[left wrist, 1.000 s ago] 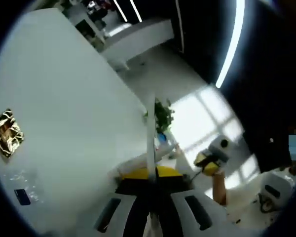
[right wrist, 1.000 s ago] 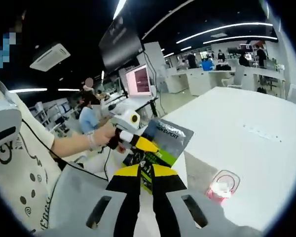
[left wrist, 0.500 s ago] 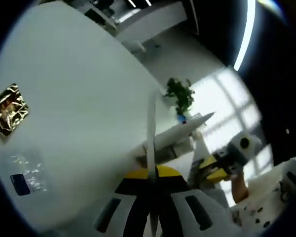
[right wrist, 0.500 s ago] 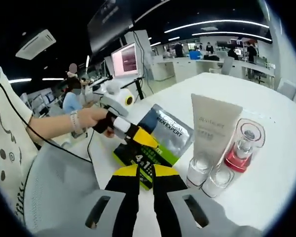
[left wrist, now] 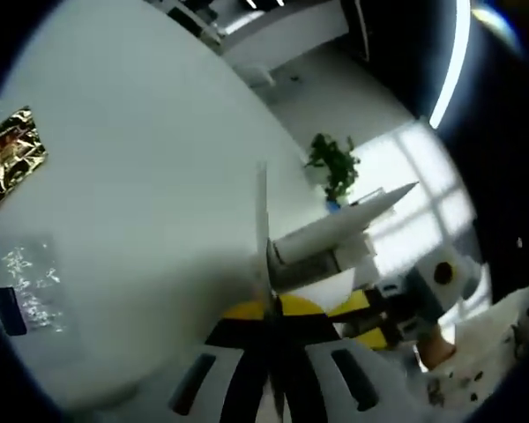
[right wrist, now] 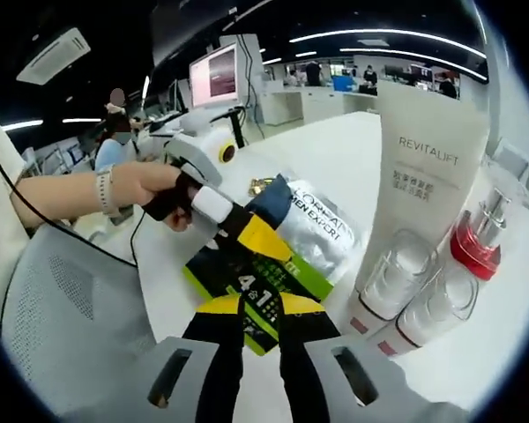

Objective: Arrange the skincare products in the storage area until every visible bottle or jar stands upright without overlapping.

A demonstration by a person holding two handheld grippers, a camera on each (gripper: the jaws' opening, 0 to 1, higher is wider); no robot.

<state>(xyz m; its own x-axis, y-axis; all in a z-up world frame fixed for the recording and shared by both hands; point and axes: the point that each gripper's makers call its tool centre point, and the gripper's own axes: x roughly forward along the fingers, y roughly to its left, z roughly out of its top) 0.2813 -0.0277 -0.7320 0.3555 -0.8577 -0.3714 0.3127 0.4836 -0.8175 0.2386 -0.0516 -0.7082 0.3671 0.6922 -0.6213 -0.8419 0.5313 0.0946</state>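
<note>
White counter (left wrist: 141, 176) spreads through the left gripper view, carrying a gold packet (left wrist: 13, 157) and a clear packet (left wrist: 26, 282) well apart from the left tongs (left wrist: 269, 330), whose jaws pinch a sachet (left wrist: 263, 229) seen edge-on. The right tongs (left wrist: 370, 308) reach in from the right.

From the right gripper view, the right tongs (right wrist: 263, 317) grip the sachet (right wrist: 282, 247) with the left tongs (right wrist: 247, 231). A white tube (right wrist: 414, 185) and a red-capped bottle (right wrist: 472, 242) stand upright just beside it.
</note>
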